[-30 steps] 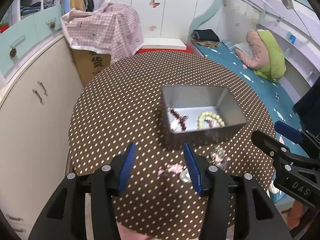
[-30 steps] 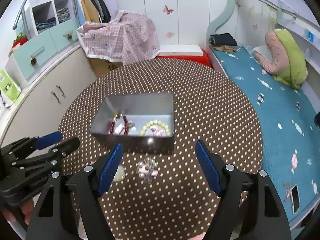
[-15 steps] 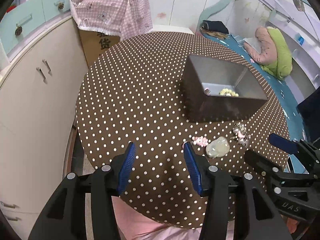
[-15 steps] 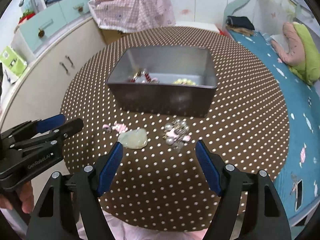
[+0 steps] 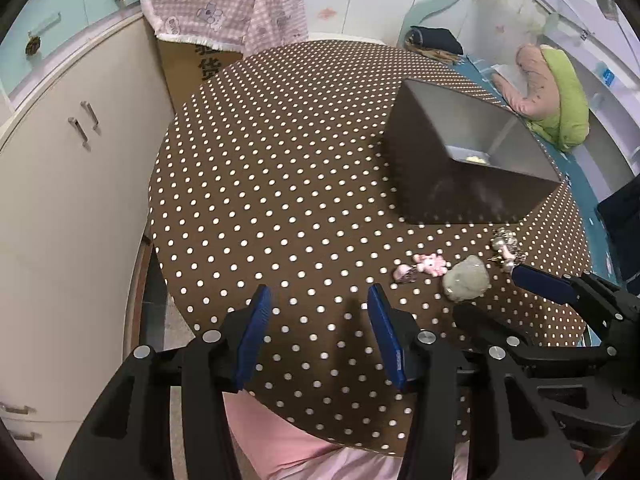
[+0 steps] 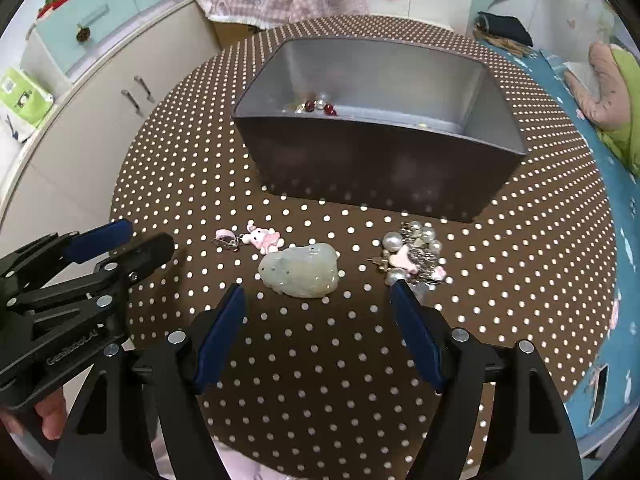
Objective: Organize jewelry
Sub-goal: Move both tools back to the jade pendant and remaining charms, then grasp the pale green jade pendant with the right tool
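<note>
A grey metal box stands on the round polka-dot table; red beads lie inside. In front of it lie a pale green jade pendant, a pink charm and a pearl cluster. My right gripper is open, low over the table, with the pendant just ahead between its fingers. My left gripper is open and empty near the table's front edge, left of the pendant and the pink charm. The box stands at the right in the left wrist view.
White cabinets stand close to the table's left side. A cardboard box under a pink checked cloth stands behind the table. A bed with a teal cover runs along the right.
Both grippers have dropped lower and closer to the table. The right one has closed in on the jade pendant. The left one has swung further left, away from the box.
</note>
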Motion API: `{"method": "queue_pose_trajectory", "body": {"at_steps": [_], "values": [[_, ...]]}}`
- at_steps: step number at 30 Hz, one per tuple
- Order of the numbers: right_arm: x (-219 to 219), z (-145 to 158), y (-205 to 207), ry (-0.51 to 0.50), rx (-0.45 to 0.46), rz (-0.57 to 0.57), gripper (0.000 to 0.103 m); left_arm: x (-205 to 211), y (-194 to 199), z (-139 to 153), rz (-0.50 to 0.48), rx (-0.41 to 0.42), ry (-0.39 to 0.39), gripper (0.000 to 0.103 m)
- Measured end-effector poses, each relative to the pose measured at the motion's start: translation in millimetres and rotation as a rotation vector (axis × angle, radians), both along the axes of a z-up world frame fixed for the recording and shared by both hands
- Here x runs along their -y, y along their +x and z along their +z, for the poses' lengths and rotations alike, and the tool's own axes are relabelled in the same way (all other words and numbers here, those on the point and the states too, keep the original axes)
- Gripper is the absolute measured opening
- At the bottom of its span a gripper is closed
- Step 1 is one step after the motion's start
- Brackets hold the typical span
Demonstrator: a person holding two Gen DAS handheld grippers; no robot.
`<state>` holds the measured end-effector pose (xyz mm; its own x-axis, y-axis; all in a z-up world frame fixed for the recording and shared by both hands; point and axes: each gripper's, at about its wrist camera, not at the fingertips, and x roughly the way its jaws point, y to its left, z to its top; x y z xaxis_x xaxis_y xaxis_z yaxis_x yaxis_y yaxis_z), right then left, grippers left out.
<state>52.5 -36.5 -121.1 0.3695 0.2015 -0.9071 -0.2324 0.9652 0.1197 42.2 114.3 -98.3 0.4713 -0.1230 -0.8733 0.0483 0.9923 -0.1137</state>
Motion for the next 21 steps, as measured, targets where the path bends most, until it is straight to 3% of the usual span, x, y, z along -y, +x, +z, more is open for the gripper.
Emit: {"method": "queue_pose_trajectory", "body": {"at_steps": [9,15,18,21], "values": [[-15,-8,14,-0.057,0.023,-0.015,0.071,-14,10,-7,0.002,-0.015,-0.018,0.048],[-22,-7,13,-0.064,0.060,0.001,0.044,-12,16,-3,-0.030,-0.016,-0.052,0.048],[-19,-6,12,-0.059,0.050,0.003,0.044,-8,16,-3,-0.044,-0.016,-0.069,0.048],[-14,-5,11,-0.038,0.036,-0.007,0.044,-3,17,0,-0.057,-0.005,-0.076,0.059]]}}
